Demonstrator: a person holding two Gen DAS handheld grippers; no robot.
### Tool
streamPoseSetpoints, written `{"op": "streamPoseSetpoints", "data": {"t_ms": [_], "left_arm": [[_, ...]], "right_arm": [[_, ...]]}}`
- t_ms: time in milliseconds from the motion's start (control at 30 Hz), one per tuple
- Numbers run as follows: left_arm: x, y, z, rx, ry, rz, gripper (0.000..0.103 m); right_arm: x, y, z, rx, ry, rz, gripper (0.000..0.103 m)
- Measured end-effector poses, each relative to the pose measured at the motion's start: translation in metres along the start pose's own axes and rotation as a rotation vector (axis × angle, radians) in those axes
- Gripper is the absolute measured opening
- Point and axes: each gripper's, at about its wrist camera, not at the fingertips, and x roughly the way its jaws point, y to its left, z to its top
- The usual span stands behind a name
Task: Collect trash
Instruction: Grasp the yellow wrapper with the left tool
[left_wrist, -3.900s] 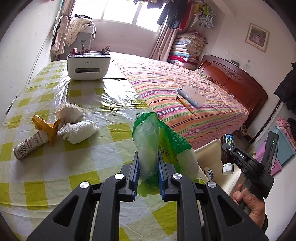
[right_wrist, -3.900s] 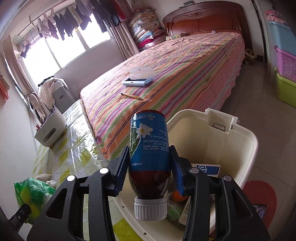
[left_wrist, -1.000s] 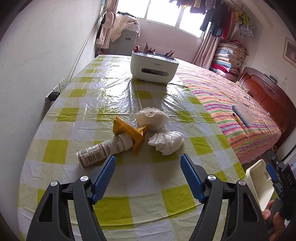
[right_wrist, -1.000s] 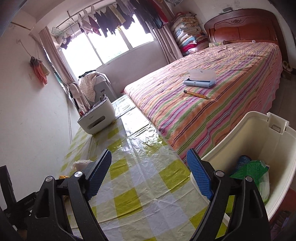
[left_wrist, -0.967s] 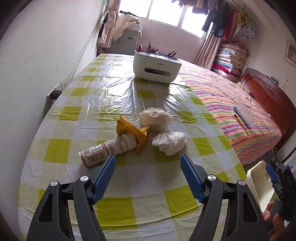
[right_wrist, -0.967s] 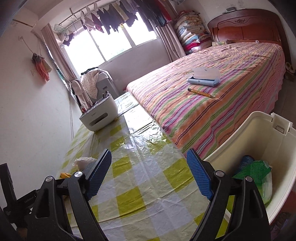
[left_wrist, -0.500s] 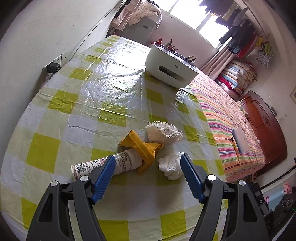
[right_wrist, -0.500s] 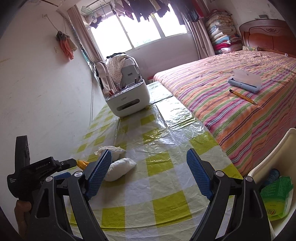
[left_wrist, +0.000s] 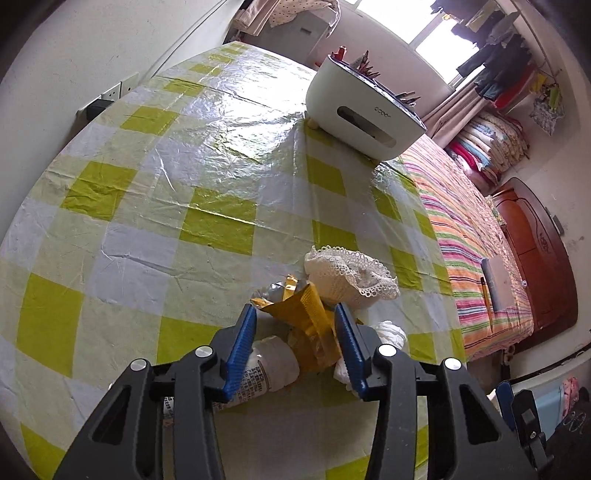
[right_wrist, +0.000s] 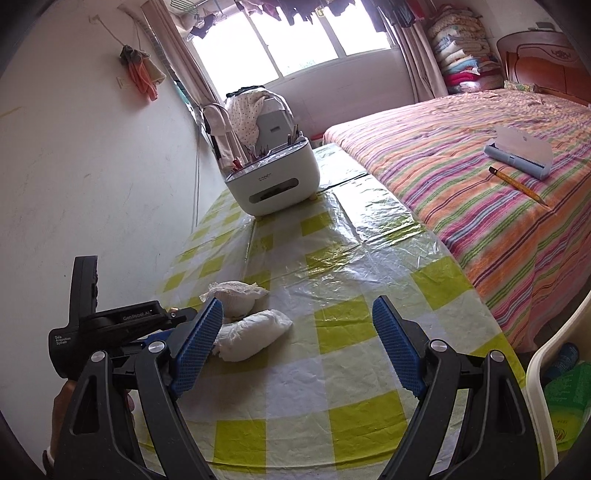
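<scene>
In the left wrist view my left gripper (left_wrist: 295, 332) is low over the table with its jaws on either side of a crumpled yellow wrapper (left_wrist: 308, 325), partly closed, not visibly pinching it. A white bottle (left_wrist: 266, 373) lies under the wrapper. A lacy white wad (left_wrist: 347, 277) and a crumpled white tissue (left_wrist: 388, 330) lie just beyond. In the right wrist view my right gripper (right_wrist: 297, 334) is open and empty above the table; the tissue (right_wrist: 255, 334) and the lacy wad (right_wrist: 234, 291) lie at its left finger. The white bin (right_wrist: 543, 373) sits at the right edge.
A white tissue-box organiser (left_wrist: 364, 110) stands at the table's far end, also in the right wrist view (right_wrist: 273, 184). A striped bed (right_wrist: 480, 177) with a blue case (right_wrist: 519, 151) and a pencil (right_wrist: 515, 184) runs along the table's right side. A wall (left_wrist: 74, 55) borders the left.
My left gripper has dropped down onto the trash pile and its jaws have narrowed around the yellow wrapper. My right gripper has swung left from the bin toward the tissue.
</scene>
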Motion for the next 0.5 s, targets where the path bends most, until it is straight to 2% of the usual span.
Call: {"op": "streamPoseSetpoints", "data": {"t_ms": [133,200,300,500], "left_arm": [[0.001,0.006,0.002,-0.018,0.002,-0.019,0.031],[-0.001,0.008,0.003,-0.02,-0.005,-0.027,0.023],[-0.007,0.01,0.003,-0.024,-0.013,-0.046,0.018],[-0.026,0.015,0.005,-0.029,-0.068,-0.05,0.013]], "right_arm": [[0.017,0.002,0.003,-0.006,0.042,0.009,0.082],[0.027,0.007,0.004,-0.024,0.069,0.02,0.081],[0.043,0.012,0.002,-0.03,0.117,0.038,0.081],[0.067,0.024,-0.004,-0.057,0.189,0.036,0.077]]}}
